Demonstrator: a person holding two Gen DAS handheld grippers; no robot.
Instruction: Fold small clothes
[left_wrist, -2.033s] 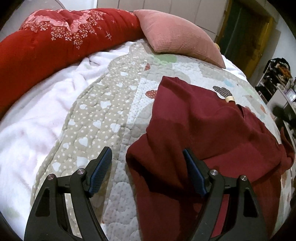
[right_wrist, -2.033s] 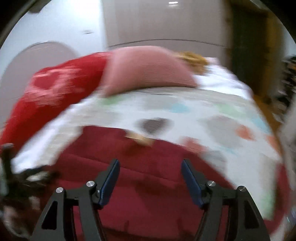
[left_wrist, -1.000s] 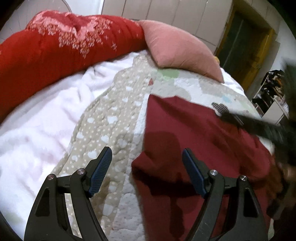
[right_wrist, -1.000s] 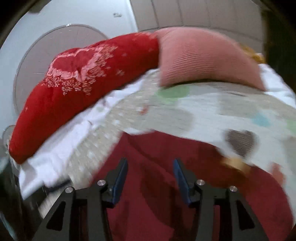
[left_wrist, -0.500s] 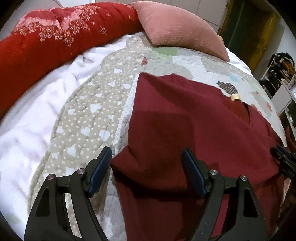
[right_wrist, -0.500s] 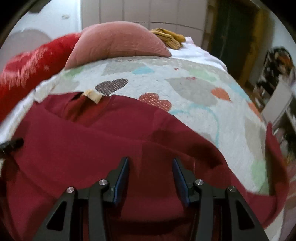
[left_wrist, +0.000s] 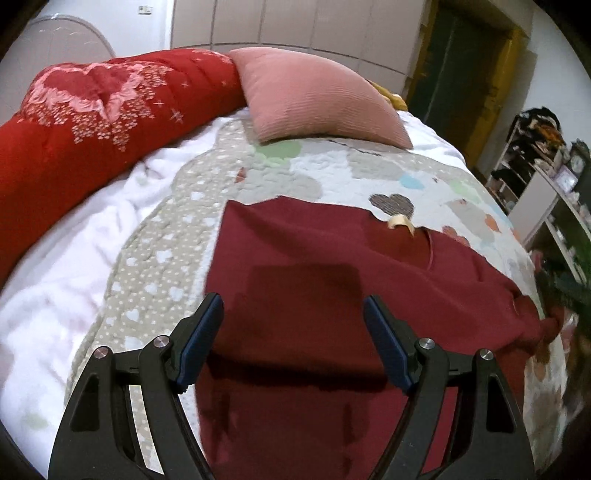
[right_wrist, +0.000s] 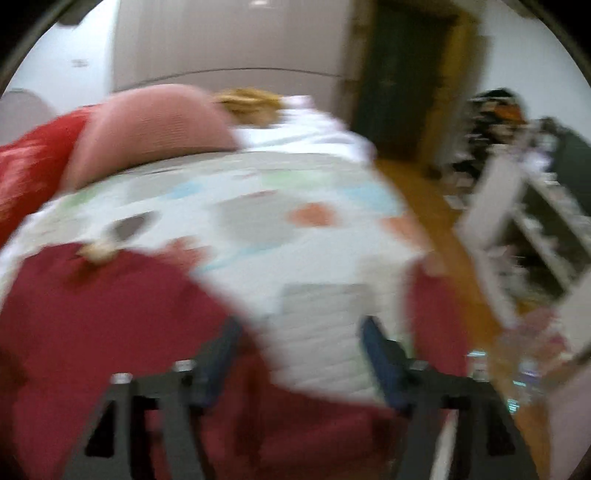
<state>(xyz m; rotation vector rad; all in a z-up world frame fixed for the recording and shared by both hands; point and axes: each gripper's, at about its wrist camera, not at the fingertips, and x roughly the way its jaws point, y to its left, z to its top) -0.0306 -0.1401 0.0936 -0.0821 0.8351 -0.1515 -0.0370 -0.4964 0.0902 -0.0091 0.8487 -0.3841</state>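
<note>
Maroon shirt (left_wrist: 332, 295) flat on quilted bed (left_wrist: 155, 273); left gripper (left_wrist: 293, 314) wide open above it; right gripper (right_wrist: 299, 332) opening, nothing gripped

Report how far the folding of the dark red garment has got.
Done: one side of the dark red garment is folded in, leaving a straight edge on the heart-print quilt. In hand: nothing; the left gripper is open and the right gripper is opening, both empty. Left: the remaining folds.

Maroon shirt (left_wrist: 332, 288); heart-patterned quilt (left_wrist: 159, 266); seemingly pink pillow (right_wrist: 147, 125).
</note>
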